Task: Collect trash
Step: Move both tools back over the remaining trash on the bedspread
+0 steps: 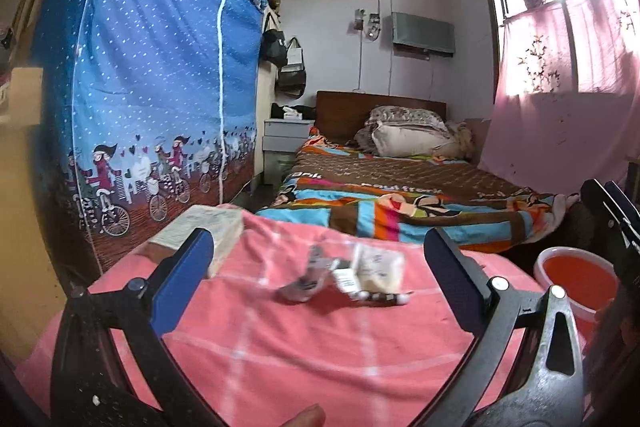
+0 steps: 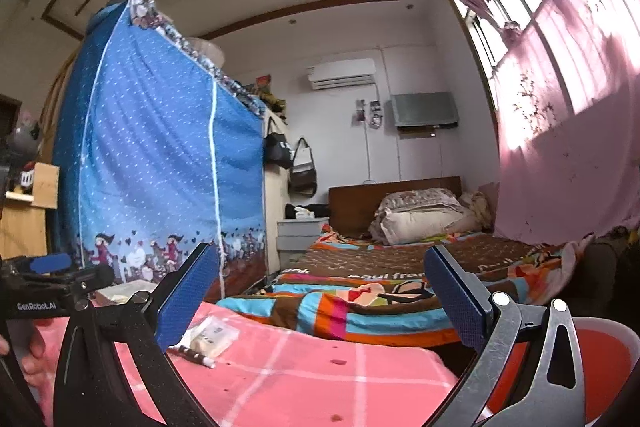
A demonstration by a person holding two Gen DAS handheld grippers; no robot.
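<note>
On the pink checked cloth (image 1: 304,359) lie a crumpled grey wrapper (image 1: 308,279), a clear packet with white contents (image 1: 378,267) and a thin dark stick with a white tip (image 1: 386,298). My left gripper (image 1: 320,259) is open and empty, its jaws wide apart on either side of this trash, just short of it. My right gripper (image 2: 322,283) is open and empty, raised above the cloth (image 2: 304,375); the packet (image 2: 212,337) and stick (image 2: 196,351) lie by its left finger. A red basin (image 1: 580,281) stands at the right, also in the right wrist view (image 2: 532,375).
A tissue box (image 1: 204,231) sits at the cloth's far left corner. Beyond is a bed with a striped quilt (image 1: 400,199) and pillows. A blue fabric wardrobe (image 1: 160,87) stands at the left, a pink curtain (image 1: 568,107) at the right. The left gripper's body shows in the right wrist view (image 2: 44,287).
</note>
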